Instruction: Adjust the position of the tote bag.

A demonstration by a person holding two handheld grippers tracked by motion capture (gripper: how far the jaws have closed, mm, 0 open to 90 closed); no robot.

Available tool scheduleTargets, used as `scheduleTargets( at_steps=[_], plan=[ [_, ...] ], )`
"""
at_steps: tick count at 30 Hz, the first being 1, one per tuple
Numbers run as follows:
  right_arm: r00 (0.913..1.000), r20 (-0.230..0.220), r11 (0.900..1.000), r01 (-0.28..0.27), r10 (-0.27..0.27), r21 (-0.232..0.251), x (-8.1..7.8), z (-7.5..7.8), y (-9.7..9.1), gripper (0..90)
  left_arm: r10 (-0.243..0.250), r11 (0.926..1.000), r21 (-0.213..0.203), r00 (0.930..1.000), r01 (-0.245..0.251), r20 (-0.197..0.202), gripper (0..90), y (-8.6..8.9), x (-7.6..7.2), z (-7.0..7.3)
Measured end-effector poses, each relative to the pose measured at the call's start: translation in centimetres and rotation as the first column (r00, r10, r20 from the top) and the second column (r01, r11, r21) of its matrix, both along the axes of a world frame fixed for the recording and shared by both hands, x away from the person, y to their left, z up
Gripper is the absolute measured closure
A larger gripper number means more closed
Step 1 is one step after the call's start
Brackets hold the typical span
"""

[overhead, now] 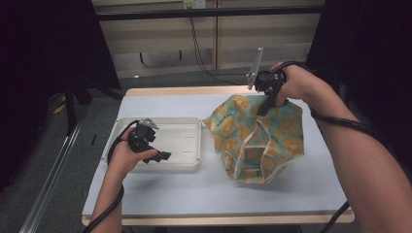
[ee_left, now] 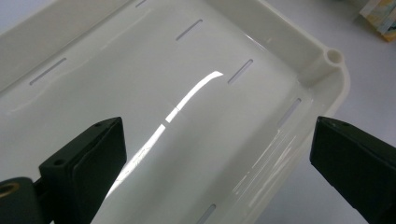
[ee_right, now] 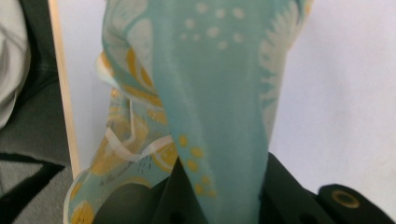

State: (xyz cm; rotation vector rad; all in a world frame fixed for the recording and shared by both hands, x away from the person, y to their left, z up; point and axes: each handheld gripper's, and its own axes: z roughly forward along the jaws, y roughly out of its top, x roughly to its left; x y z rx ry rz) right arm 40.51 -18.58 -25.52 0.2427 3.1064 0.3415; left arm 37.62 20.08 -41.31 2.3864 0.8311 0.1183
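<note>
Overhead, right gripper (overhead: 266, 99) pinching teal-and-orange cloth (overhead: 257, 138) by its top edge — lifted, hanging long axis downward onto the table (overhead: 194, 189), just right of white tray (overhead: 194, 162). Left gripper (overhead: 154, 154) spread over tray — nearer it.

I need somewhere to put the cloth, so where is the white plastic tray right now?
In the high view the white plastic tray sits left of centre on the table, under the left gripper, beside the patterned teal cloth.

You get no readable text here: the teal cloth bag with orange citrus prints (ee_right: 140, 175) carries a tiny dark line of lettering, too blurred to read.
</note>
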Motion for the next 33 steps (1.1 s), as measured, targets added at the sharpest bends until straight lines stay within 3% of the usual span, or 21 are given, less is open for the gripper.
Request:
scheduleTargets(
  at_steps=[7, 9, 11, 14, 15, 17, 18, 19, 20, 21, 24, 25, 26, 27, 30, 31, 32, 33],
  plan=[
    [1.0000, 0.003, 0.9996, 0.002, -0.002, 0.028, 0.1, -0.1, -0.3, 90.0, 0.001, 1.0000, -0.003, 1.0000, -0.001, 0.004, 3.6, 0.0, -0.2, 0.1],
    [0.9980, -0.004, 0.9976, 0.062, -0.062, 0.030, 0.1, -0.1, -0.3, 89.8, 0.000, 1.0000, -0.005, 1.0000, 0.000, 0.006, 3.6, 0.0, -0.3, 0.2],
    [0.9972, -0.016, 0.9970, 0.073, -0.072, 0.027, 0.0, -0.1, -0.2, 82.0, 0.003, 0.9998, -0.018, 1.0000, -0.003, 0.004, 3.6, -0.1, -0.5, 0.3],
    [0.9831, -0.024, 0.9833, 0.182, -0.182, 0.010, -0.4, 0.0, -0.4, 62.2, 0.000, 0.9997, -0.022, 1.0000, 0.000, 0.009, 3.6, -0.1, -1.0, 0.5],
    [0.9831, -0.024, 0.9833, 0.182, -0.182, 0.010, -0.4, 0.0, -0.4, 62.2, 0.000, 0.9996, -0.030, 1.0000, 0.001, 0.008, 3.6, 0.0, -1.1, 0.7],
    [0.9387, -0.078, 0.9415, 0.337, -0.336, 0.002, -0.5, 0.0, -0.6, 47.0, -0.007, 0.9994, -0.033, 0.9999, 0.008, 0.013, 3.6, 0.0, -1.3, 0.9],
    [0.9323, -0.064, 0.9343, 0.356, -0.356, -0.002, -0.7, 0.2, -1.0, 42.9, -0.014, 0.9991, -0.040, 0.9998, 0.014, 0.012, 3.6, 0.0, -1.5, 1.0],
    [0.9323, -0.064, 0.9343, 0.356, -0.356, -0.002, -0.7, 0.2, -1.0, 42.9, -0.009, 0.9986, -0.051, 0.9999, 0.009, 0.010, 3.6, -0.1, -1.6, 1.1],
    [0.9188, -0.063, 0.9204, 0.391, -0.390, 0.008, -0.9, 0.4, -1.1, 36.4, -0.024, 0.9989, -0.041, 0.9996, 0.025, 0.012, 3.6, -0.1, -1.6, 1.3],
    [0.8835, -0.089, 0.8869, 0.462, -0.460, 0.003, -1.2, 0.9, -1.6, 31.6, -0.030, 0.9986, -0.043, 0.9995, 0.031, 0.010, 3.6, -0.3, -1.7, 1.4],
    [0.8780, -0.077, 0.8807, 0.474, -0.472, -0.003, -1.5, 1.2, -2.2, 30.5, -0.046, 0.9970, -0.061, 0.9988, 0.047, 0.014, 3.6, -0.9, -1.8, 1.9],
    [0.8669, -0.066, 0.8684, 0.496, -0.494, 0.011, -1.8, 1.4, -2.7, 28.1, -0.051, 0.9967, -0.063, 0.9985, 0.052, 0.018, 3.6, -1.0, -1.7, 2.0],
    [0.8669, -0.066, 0.8684, 0.496, -0.494, 0.011, -1.8, 1.4, -2.7, 28.1, -0.069, 0.9958, -0.060, 0.9975, 0.070, 0.014, 3.6, -1.2, -1.6, 2.3],
    [0.8616, -0.075, 0.8641, 0.503, -0.502, -0.001, -1.9, 1.6, -3.0, 27.8, -0.072, 0.9955, -0.060, 0.9973, 0.073, 0.016, 3.6, -1.4, -1.5, 2.4],
    [0.8451, -0.058, 0.8449, 0.534, -0.531, 0.036, -2.2, 2.1, -3.6, 24.4, -0.100, 0.9929, -0.063, 0.9949, 0.101, 0.012, 3.6, -2.0, -1.1, 3.2],
    [0.8452, -0.060, 0.8438, 0.534, -0.531, 0.053, -2.3, 2.2, -3.8, 21.7, -0.111, 0.9916, -0.066, 0.9938, 0.111, 0.013, 3.6, -2.2, -1.1, 3.4],
    [0.8515, -0.070, 0.8495, 0.524, -0.520, 0.064, -2.4, 2.3, -4.1, 24.4, -0.122, 0.9901, -0.068, 0.9924, 0.123, 0.015, 3.6, -2.5, -1.0, 3.7],
    [0.8422, -0.072, 0.8396, 0.539, -0.534, 0.070, -2.6, 2.5, -4.3, 24.4, -0.124, 0.9898, -0.067, 0.9920, 0.125, 0.020, 3.6, -2.7, -1.0, 3.9]
  ],
)
